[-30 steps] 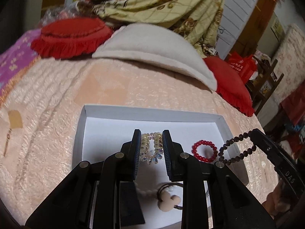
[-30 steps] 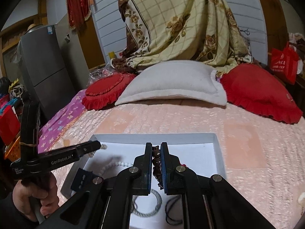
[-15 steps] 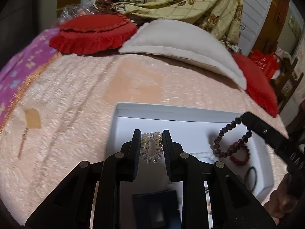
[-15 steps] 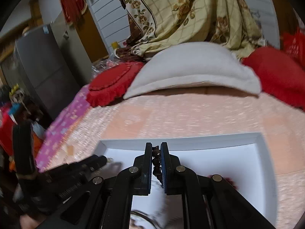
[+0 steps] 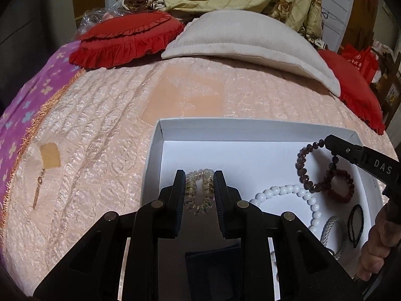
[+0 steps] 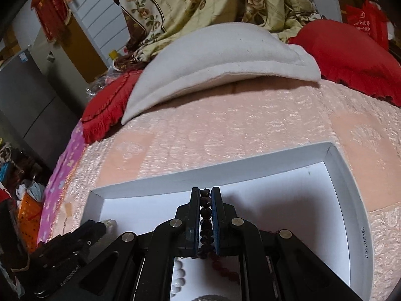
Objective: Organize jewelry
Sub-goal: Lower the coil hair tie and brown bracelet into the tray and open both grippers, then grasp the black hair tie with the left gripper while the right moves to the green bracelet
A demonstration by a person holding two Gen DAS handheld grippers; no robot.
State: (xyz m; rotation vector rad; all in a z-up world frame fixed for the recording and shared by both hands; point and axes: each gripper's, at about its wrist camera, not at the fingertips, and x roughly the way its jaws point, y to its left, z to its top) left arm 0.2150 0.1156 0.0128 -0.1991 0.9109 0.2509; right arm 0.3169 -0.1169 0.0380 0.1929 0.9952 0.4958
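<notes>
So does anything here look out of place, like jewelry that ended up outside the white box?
Yes. A thin gold pendant or earring lies on the pink bedspread, well left of the white box, beside a small tan card. Other pieces are in the box or gripped.

Right hand-held gripper [image 6: 205, 195] clamping dark bead bracelet [image 6: 206, 222], above white box [image 6: 347, 183]

Dark bead bracelet [image 5: 304, 169] now above red bracelet [image 5: 340, 186]
</notes>
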